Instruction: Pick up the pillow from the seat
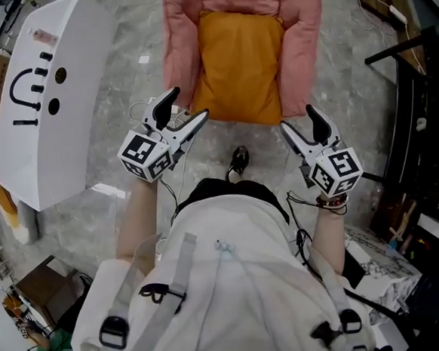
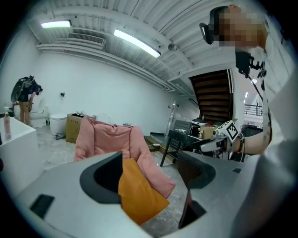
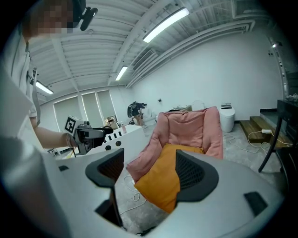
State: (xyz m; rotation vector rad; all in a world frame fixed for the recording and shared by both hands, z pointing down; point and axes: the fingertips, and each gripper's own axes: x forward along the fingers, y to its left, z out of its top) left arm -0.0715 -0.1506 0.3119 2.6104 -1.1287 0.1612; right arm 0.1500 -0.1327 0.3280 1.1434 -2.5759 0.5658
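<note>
The orange pillow (image 1: 240, 67) lies on the pink seat (image 1: 182, 37), at 12 o'clock in the head view. It looks light, soft and squashy, so pinch its near corners. The left gripper (image 1: 187, 105), at the pillow's 7 o'clock, and the right gripper (image 1: 297, 118), at 5, both gape wide and empty. Only the gripper views show the seat's upright back.

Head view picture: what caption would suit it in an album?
From above: a person aims the open left gripper and open right gripper at an orange pillow on a pink chair.
</note>
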